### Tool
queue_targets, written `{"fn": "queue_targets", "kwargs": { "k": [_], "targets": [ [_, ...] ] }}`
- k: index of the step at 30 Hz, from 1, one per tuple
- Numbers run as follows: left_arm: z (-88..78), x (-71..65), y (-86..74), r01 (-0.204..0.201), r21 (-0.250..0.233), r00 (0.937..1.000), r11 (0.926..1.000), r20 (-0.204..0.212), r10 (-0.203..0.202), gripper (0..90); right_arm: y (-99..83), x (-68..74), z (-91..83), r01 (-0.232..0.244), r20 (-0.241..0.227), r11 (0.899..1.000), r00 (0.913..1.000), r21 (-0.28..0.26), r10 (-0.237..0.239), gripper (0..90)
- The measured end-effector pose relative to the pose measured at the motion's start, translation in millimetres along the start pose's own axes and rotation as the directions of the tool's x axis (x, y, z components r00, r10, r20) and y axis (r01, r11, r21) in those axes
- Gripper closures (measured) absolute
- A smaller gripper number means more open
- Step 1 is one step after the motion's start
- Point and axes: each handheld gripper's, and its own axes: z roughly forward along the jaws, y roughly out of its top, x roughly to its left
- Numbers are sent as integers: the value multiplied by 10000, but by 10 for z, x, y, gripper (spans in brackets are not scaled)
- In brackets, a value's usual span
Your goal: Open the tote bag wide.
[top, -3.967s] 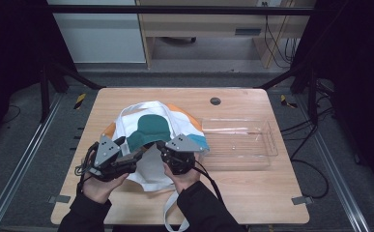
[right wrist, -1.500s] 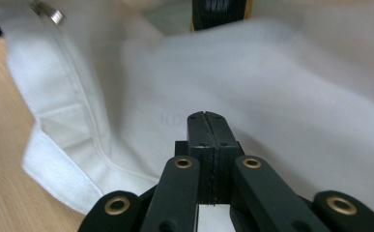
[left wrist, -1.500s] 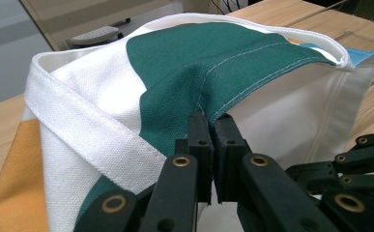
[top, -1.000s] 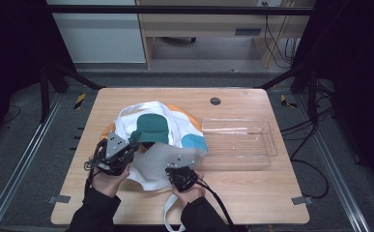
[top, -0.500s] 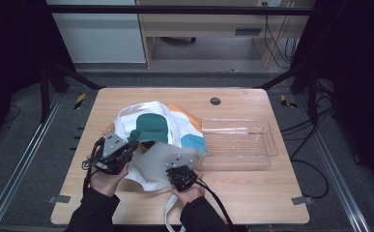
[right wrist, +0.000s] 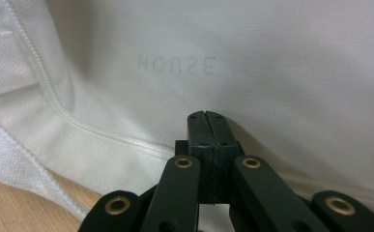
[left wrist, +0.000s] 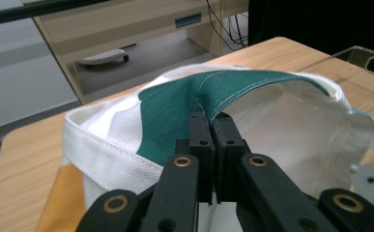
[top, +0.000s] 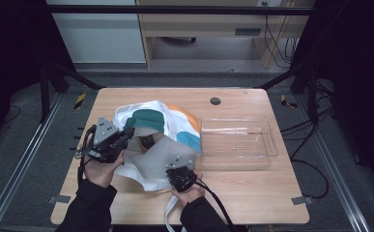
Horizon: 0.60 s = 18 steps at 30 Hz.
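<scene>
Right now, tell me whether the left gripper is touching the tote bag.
Touching. In the left gripper view, the left gripper has its jaws shut on the green rim of the tote bag.

Bright, even overhead light; dark, dim surroundings.

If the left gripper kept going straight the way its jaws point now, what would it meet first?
The left gripper is already shut on the green rim of the cloth bag. Straight on, it would push into the bag's open mouth and white inner wall; depth beyond that is unclear.
</scene>
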Motion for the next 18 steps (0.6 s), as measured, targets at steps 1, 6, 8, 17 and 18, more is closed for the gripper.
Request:
{"fn": "queue_targets", "kwargs": {
  "k": [1, 6, 8, 17, 18],
  "targets": [
    [10, 22, 59, -12, 0, 10000, 10000, -54, 12, 882, 0, 7, 1, 2, 16, 10000, 10000, -28, -2, 900],
    [73, 67, 173, 8, 81, 9997, 10000, -244, -6, 883, -2, 3, 3, 27, 13, 10000, 10000, -50, -27, 900],
    [89, 79, 195, 65, 66, 9996, 10000, -266, -63, 882, -2, 7, 1, 26, 4, 10000, 10000, -42, -26, 900],
    [197, 190, 306, 477, -30, 9978, 9989, -466, -478, 883, -2, 19, -1, -13, -12, 10000, 10000, -5, 13, 900],
    [197, 190, 306, 477, -30, 9978, 9989, -466, -478, 883, -2, 20, -2, 6, -9, 10000, 10000, 0, -6, 900]
  ]
}}
